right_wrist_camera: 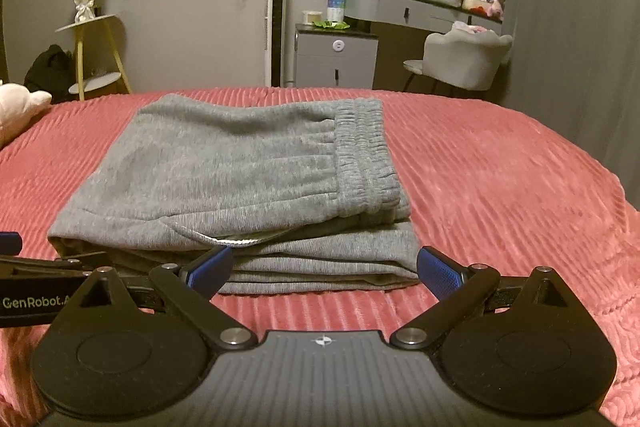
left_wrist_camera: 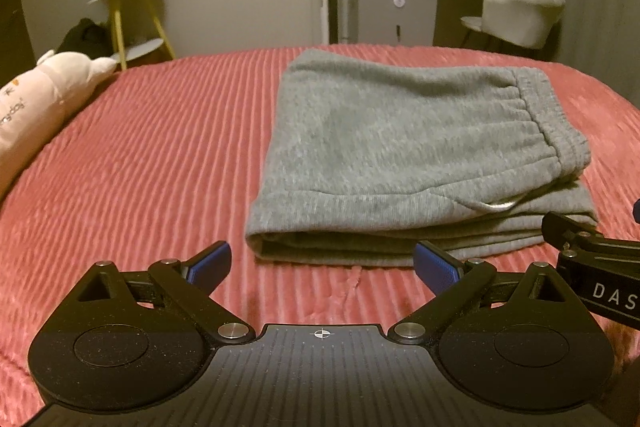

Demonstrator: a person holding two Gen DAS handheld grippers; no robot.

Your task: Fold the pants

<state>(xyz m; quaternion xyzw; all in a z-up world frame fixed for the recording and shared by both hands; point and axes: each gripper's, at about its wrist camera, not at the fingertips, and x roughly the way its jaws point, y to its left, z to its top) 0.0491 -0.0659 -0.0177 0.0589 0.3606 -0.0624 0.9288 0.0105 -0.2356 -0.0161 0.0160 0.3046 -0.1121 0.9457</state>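
Left wrist view: my left gripper point(left_wrist_camera: 322, 265) and right gripper point(right_wrist_camera: 325, 271) hover with jaws spread, empty, before folded grey pants point(left_wrist_camera: 404, 155) on the bed point(left_wrist_camera: 160, 155).

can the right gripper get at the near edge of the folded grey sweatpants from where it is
Probably yes. The right gripper is open, just short of the near edge of the folded grey fleece sweatpants on the ribbed pink bedspread. Nothing lies between them; the left gripper sits off to its left.
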